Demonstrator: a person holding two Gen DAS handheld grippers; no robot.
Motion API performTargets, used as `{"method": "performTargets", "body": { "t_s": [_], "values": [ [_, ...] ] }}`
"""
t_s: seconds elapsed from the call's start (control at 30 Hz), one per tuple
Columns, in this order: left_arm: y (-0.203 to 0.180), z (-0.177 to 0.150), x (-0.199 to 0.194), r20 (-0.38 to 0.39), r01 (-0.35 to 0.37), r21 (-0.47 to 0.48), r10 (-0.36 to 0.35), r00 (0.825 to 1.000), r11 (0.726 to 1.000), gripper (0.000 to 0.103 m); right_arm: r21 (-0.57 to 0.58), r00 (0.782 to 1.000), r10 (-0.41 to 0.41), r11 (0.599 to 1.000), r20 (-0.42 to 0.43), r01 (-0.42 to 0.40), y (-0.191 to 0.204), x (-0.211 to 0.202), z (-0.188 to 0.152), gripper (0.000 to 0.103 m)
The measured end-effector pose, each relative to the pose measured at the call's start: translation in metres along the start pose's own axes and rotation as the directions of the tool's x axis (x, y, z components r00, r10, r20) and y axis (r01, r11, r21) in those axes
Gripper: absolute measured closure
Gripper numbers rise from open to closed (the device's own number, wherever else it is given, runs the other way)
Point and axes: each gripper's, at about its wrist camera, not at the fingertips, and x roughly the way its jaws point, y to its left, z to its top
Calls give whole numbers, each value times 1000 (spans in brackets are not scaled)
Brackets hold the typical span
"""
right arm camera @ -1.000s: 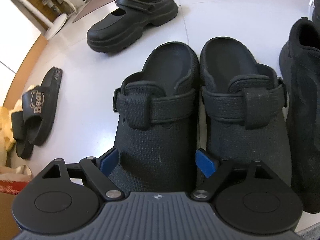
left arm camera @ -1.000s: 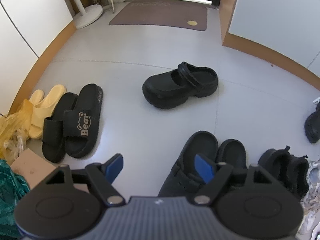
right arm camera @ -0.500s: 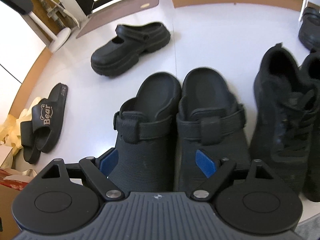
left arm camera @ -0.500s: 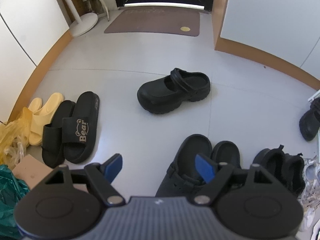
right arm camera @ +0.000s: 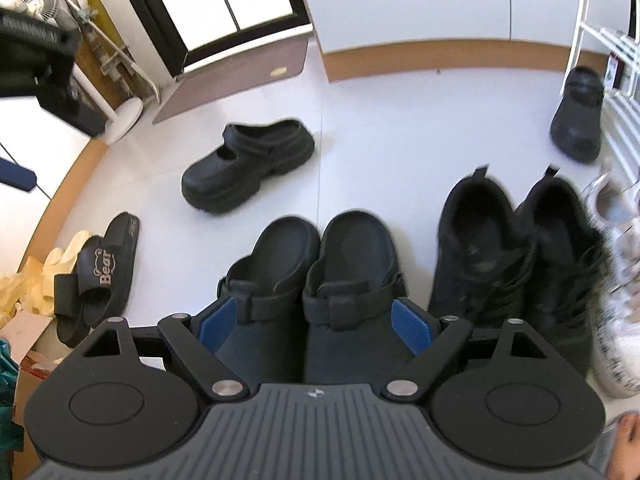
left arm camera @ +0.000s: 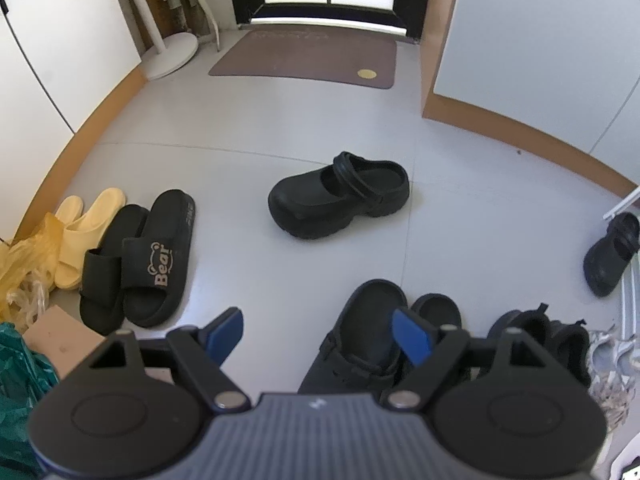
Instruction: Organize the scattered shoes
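Pale floor tiles (left arm camera: 248,208) carry the scattered shoes. One black platform clog (left arm camera: 340,194) lies alone mid-floor, long axis crosswise, toe toward the Bear slides (left arm camera: 148,260). Its mate (right arm camera: 578,116) rests beside a white rack (right arm camera: 616,92). Black strap clogs (right arm camera: 312,276) are paired, heels toward a brown doormat (left arm camera: 308,58). Left gripper (left arm camera: 318,334) and right gripper (right arm camera: 316,324) are spread wide, gripping nothing.

The black slide sandal (left arm camera: 160,256) reads "Bear" in tan letters across its strap, beside a small bear outline.
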Motion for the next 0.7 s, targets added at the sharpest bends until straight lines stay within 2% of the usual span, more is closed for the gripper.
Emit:
{"method": "performTargets", "body": {
  "t_s": [0.43,0.6,0.7],
  "values": [
    [-1,2,-14,20,42,-46,-41,999,998,16,-45,993,-66,997,95,70,-23,-70,40,10],
    [0,2,-18,4,104,-81,-104,995,991,16,-81,991,-78,993,109,87,-35,-97,64,10],
    [-2,2,-21,12,112,-75,-111,994,991,16,-93,990,-80,992,114,91,-40,-111,75,10]
  ]
}}
